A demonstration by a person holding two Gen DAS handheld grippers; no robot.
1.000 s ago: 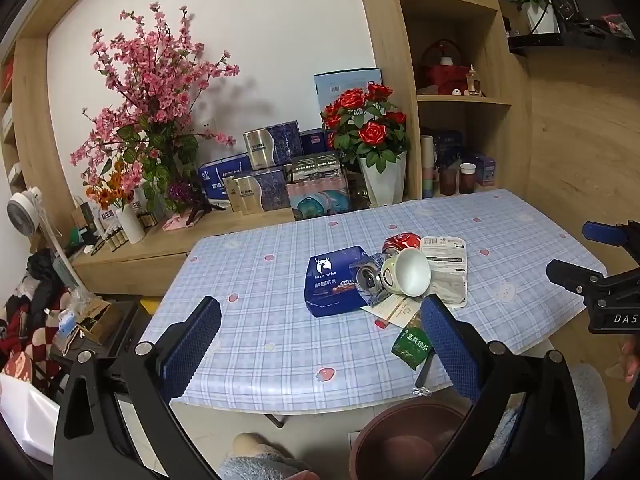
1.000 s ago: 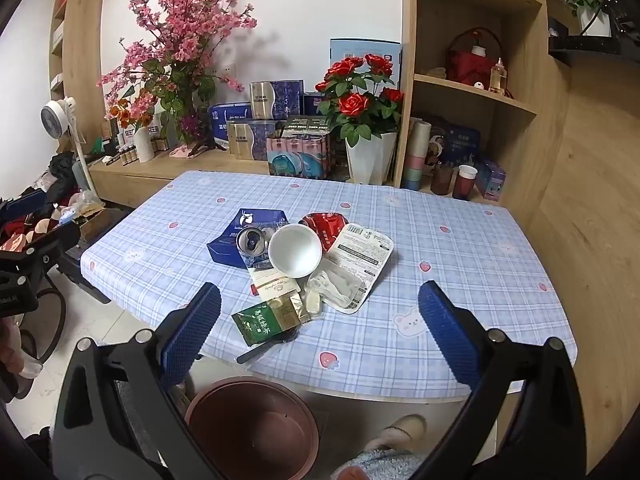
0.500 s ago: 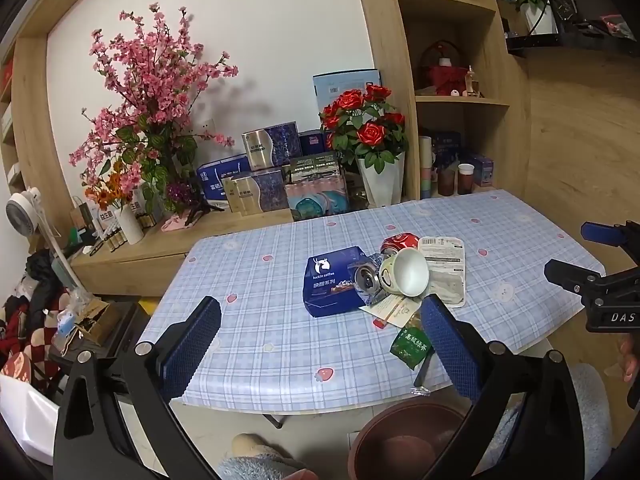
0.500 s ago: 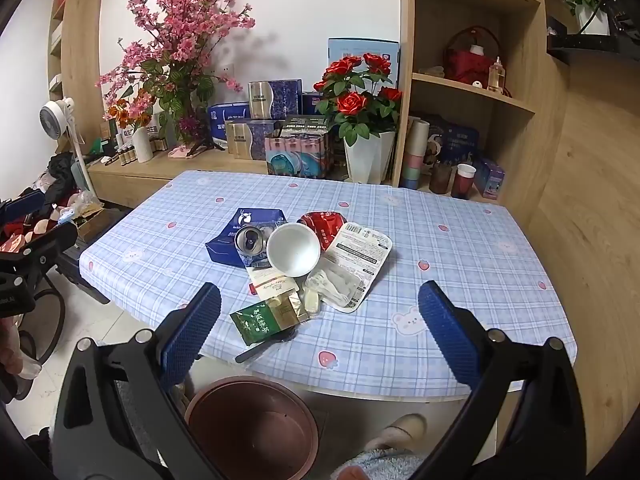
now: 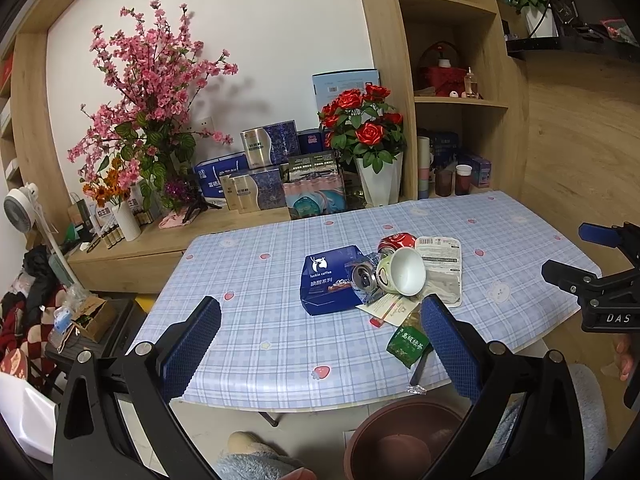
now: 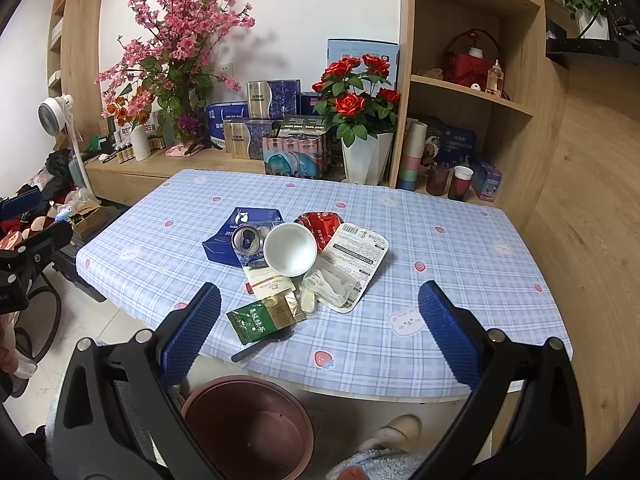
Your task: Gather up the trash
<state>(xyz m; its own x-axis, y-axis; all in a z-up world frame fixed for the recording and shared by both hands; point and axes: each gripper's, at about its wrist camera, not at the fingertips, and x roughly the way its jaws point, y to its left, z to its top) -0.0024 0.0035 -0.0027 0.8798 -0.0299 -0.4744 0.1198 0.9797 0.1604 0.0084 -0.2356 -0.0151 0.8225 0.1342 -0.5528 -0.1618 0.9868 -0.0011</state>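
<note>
A heap of trash lies mid-table: a blue coffee box (image 5: 330, 280) (image 6: 240, 234), a crushed can (image 5: 363, 276) (image 6: 247, 240), a white paper cup on its side (image 5: 405, 270) (image 6: 290, 249), a red wrapper (image 6: 322, 226), a white plastic tray (image 5: 440, 270) (image 6: 350, 264), a green tea packet (image 5: 408, 345) (image 6: 256, 320) and a black utensil (image 6: 262, 345) at the near edge. A brown bin (image 5: 404, 440) (image 6: 248, 426) stands on the floor below. My left gripper (image 5: 320, 344) and right gripper (image 6: 318, 332) are open and empty, held short of the table.
The checked tablecloth table (image 5: 248, 320) (image 6: 440, 240) is backed by a low sideboard with flower vases (image 6: 366, 156) and boxes (image 6: 272, 100). A wooden shelf unit (image 6: 472, 92) stands at right. A fan (image 5: 20, 210) and clutter are at left.
Both views have shifted very slightly; the trash and both open grippers stay as they were.
</note>
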